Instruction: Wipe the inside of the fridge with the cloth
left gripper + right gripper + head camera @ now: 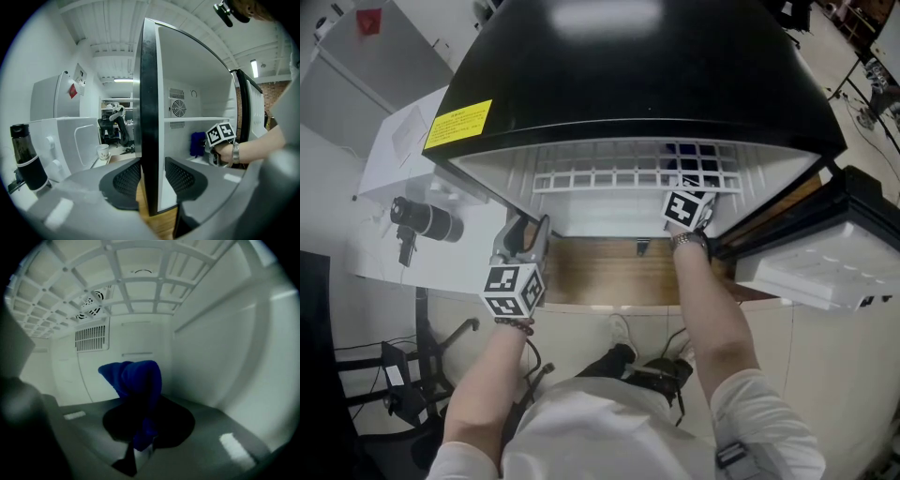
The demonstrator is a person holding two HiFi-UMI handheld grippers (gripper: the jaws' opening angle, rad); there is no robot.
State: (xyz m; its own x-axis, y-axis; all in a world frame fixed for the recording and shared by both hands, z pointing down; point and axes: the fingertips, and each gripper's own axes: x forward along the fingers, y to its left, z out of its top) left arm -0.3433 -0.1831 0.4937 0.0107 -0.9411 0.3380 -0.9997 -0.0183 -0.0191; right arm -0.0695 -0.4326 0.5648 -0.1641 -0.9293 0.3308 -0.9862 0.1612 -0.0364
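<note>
1. Seen from over the person's head, the small black-topped fridge point(656, 66) lies at 12 o'clock. Its door point(825, 262) is swung out towards 3 o'clock, so the white cavity is open to reach into.
2. The left gripper point(527, 236) is at about 9 o'clock of the opening. Its jaws are partly closed on the front edge of the fridge's side wall point(146, 117), one pad on the black outside and one on the white inside. I take that as bracing, so the cabinet doesn't slide while the other hand rubs.
3. The right gripper point(145, 437) is well inside, under the wire shelf point(609, 173), at roughly 2 o'clock of the cavity. Its jaws are nearly together and pinch a bunched blue cloth point(136, 378), which sticks out past the tips.
4. The cloth's free end points at the back wall, just right of the vent grille point(91, 338). It is near the corner where the back meets the right-hand wall. Whether it touches the liner I cannot tell.
5. The liner is smooth white plastic with moulded ribs for shelves, so a cloth should glide over it. The corners and rib edges probably need more pressing.
6. The fridge stands on a wooden tabletop point(600, 272).
7. At 9 o'clock there is a white appliance with a black bottle point(427, 220) beside it. Further back are a paper cup point(102, 151) and a workshop-style room.
</note>
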